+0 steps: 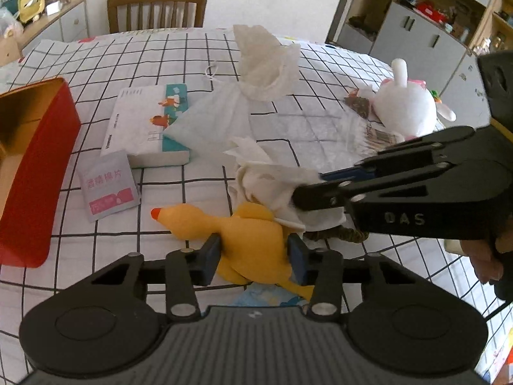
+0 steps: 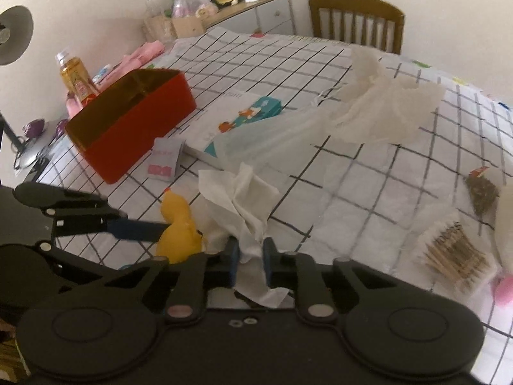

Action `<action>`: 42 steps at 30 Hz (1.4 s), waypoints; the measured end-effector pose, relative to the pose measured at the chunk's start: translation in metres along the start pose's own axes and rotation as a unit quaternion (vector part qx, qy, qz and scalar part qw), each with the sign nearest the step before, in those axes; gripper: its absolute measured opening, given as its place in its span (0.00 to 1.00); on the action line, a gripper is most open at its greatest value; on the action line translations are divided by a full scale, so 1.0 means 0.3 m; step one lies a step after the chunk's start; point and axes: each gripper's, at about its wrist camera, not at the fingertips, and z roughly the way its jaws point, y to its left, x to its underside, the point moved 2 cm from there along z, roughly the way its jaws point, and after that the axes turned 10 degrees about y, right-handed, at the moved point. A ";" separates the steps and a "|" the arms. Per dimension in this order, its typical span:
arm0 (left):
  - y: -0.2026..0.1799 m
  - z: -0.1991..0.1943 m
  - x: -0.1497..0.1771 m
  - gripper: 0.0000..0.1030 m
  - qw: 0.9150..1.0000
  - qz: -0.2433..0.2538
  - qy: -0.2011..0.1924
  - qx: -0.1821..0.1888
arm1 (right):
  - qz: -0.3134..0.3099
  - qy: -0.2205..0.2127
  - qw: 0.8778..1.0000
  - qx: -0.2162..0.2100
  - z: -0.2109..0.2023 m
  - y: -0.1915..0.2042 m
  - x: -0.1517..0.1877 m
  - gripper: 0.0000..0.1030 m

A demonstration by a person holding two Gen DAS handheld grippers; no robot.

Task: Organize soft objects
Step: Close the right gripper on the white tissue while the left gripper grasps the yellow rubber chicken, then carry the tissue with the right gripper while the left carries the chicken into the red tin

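Both grippers are clamped on stuff near the front edge of the checked tablecloth [image 1: 179, 48]. The left gripper [image 1: 255, 256] has its blue pads squeezing the yellow rubber duck [image 1: 247, 240] around the body, orange beak pointing left. The right gripper [image 2: 250, 256] is nearly closed, pinching the crumpled white tissue [image 2: 237, 199] right beside the duck; "DAS" is embossed on its side. Readable writing: the little sachet [image 1: 107, 186] says 酒精棉片 in pink. The tissue pack [image 1: 147, 125] print is too small to read. The red box [image 1: 32, 173] sits open on the left, with bare cloth between it and the duck.
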 end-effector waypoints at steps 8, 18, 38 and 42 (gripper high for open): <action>0.005 -0.031 0.013 0.33 1.000 -0.003 -0.006 -0.008 | 0.017 -0.043 0.999 0.004 -0.091 0.013 0.015 0.06; 0.041 -0.177 0.007 0.32 0.999 -0.006 -0.049 -0.016 | 0.012 -0.094 0.995 0.014 -0.242 0.077 -0.006 0.05; 0.265 -0.467 -0.038 0.32 0.995 0.026 -0.088 -0.029 | 0.001 -0.181 0.983 0.016 -0.501 0.258 -0.185 0.05; 0.345 -0.523 -0.066 0.32 0.994 0.036 -0.095 -0.033 | -0.006 -0.198 0.980 0.016 -0.536 0.314 -0.266 0.05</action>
